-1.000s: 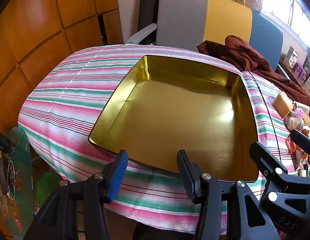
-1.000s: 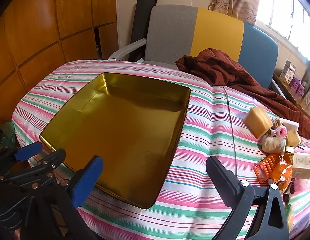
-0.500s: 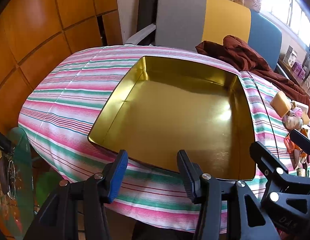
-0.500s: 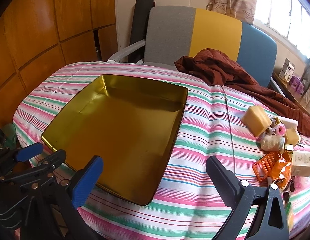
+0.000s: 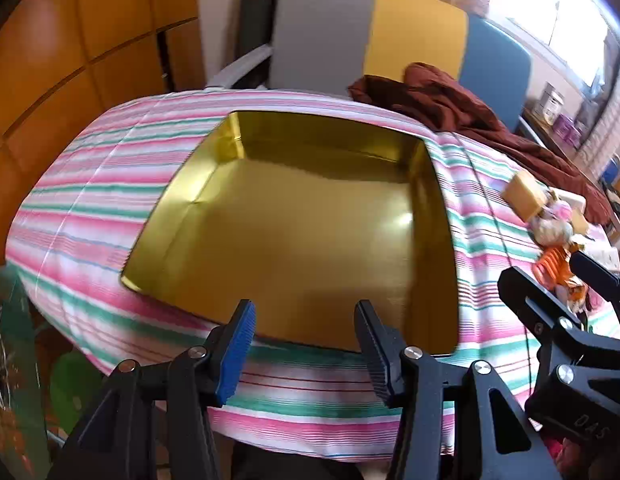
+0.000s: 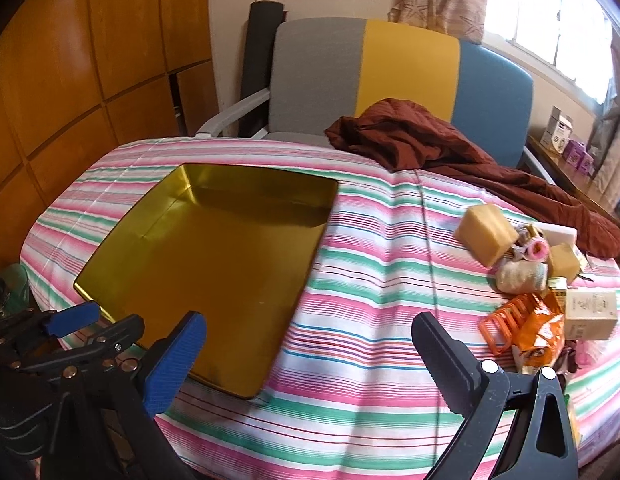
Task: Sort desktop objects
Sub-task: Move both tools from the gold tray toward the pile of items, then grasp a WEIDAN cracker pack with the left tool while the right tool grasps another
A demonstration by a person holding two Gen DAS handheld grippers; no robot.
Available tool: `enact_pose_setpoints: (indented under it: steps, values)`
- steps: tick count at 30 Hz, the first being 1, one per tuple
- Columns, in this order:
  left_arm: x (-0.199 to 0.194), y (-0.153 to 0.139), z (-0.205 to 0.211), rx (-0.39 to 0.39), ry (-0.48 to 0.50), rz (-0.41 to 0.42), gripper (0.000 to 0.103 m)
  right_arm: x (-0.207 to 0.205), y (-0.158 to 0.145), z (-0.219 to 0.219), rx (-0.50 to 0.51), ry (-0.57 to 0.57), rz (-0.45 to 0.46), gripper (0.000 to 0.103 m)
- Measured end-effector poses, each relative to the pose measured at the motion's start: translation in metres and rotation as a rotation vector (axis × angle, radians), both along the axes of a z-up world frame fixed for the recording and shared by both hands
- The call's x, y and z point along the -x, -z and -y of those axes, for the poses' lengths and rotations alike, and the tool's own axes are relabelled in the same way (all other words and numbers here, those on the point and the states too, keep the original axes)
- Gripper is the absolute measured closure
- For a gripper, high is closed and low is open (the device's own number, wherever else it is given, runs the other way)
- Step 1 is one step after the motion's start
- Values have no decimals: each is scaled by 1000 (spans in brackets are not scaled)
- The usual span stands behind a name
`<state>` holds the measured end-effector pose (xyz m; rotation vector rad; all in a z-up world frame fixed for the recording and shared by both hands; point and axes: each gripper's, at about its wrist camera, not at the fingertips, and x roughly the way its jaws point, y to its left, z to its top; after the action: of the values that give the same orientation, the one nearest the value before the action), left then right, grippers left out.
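Left claw (image 5: 303,344) partly open, nothing between its 2 fingers, hanging over the near edge of the gold tray (image 5: 310,240). Right claw (image 6: 310,360) wide open, also holding nothing, above the striped cloth just right of the tray's near-right corner. In the left wrist view the right claw's black frame shows at 4 o'clock.

Gold tray (image 6: 213,264) is empty and sits flat on the table (image 6: 370,320), which is covered by a pink, green and white striped cloth. In the right wrist view the tray lies at 9 o'clock of centre.

Objects to sort are piled at 3 o'clock on the table, well apart from the tray: a tan block (image 6: 486,232), a smaller tan cube (image 6: 564,262), a pink tape roll (image 6: 536,249), a beige bundle (image 6: 520,276), an orange clip (image 6: 504,324), an orange packet (image 6: 540,336) and a cream box (image 6: 590,314). They touch or overlap each other; the items underneath are too cluttered to tell.

Dark red cloth (image 6: 430,148) is heaped at 1 o'clock on the far table edge. Chair (image 6: 390,68) with grey, yellow and blue back panels stands behind the table at 12 o'clock. Left wrist view is slightly blurred.
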<state>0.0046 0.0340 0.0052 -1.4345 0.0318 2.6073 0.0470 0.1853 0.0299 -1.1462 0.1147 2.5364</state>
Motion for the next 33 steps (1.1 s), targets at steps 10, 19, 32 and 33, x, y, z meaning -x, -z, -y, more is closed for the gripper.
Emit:
enact_pose_setpoints:
  steps: [10,19,32,33]
  values:
    - [-9,-1,-68,-75,243,28,51,-71,7,-72,-13,163,33,0]
    - [-19,9,-133,-173,420,114,51,-174,45,-166,174,471,159,0]
    - [-20,19,-136,-170,404,148,51,-154,84,-180,298,433,195,0]
    - [-18,18,-135,-175,399,150,51,-145,83,-172,329,375,191,0]
